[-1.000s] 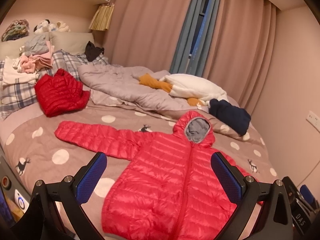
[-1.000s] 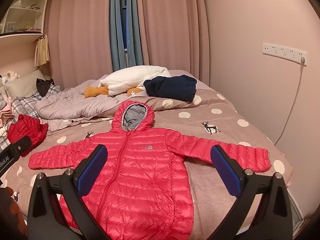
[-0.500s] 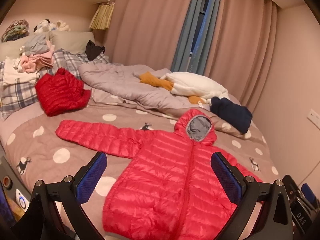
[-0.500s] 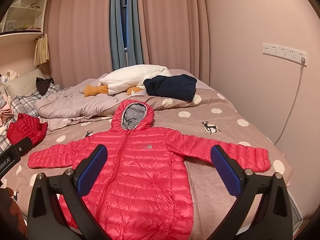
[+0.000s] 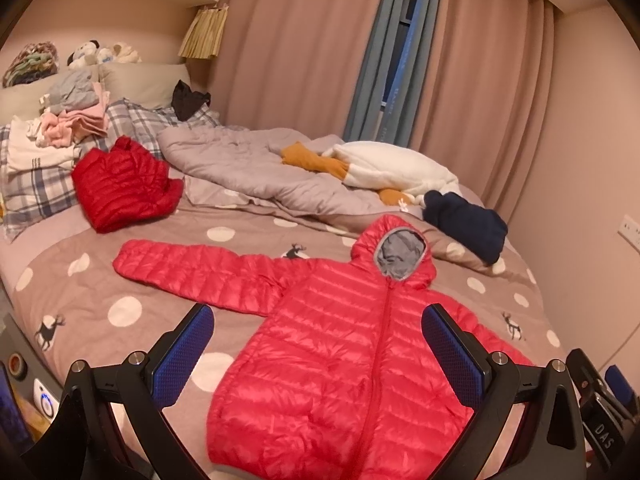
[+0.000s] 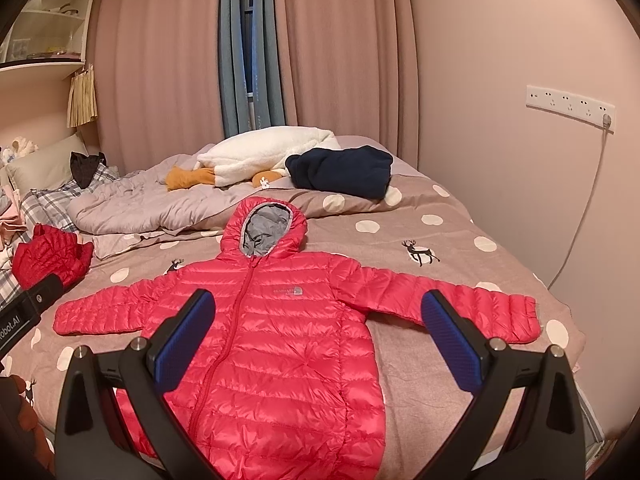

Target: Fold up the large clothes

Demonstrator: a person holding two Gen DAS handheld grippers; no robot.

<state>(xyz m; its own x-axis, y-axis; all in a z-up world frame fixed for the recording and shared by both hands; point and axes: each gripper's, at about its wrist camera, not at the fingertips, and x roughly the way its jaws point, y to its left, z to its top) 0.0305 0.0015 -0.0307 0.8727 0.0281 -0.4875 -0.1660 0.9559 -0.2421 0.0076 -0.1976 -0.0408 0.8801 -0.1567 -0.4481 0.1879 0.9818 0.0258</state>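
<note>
A red hooded puffer jacket (image 5: 344, 344) lies flat, front up and zipped, on the dotted bedspread, both sleeves spread out sideways; it also shows in the right wrist view (image 6: 276, 332). Its grey-lined hood (image 6: 264, 232) points toward the curtains. My left gripper (image 5: 320, 348) is open and empty, held above the jacket's lower left side. My right gripper (image 6: 318, 332) is open and empty, held above the jacket's body and right sleeve (image 6: 460, 300). Neither gripper touches the jacket.
A folded dark red jacket (image 5: 120, 188) lies at the left near plaid pillows (image 5: 36, 188) and stacked clothes (image 5: 72, 120). A grey quilt (image 5: 248, 168), a white plush garment (image 6: 264, 152) and a navy garment (image 6: 344, 172) lie at the bed's far side. The wall (image 6: 540, 180) is on the right.
Both grippers have drifted slightly, so the jacket sits a little higher and nearer in view. The jacket has not moved and both grippers stay open.
</note>
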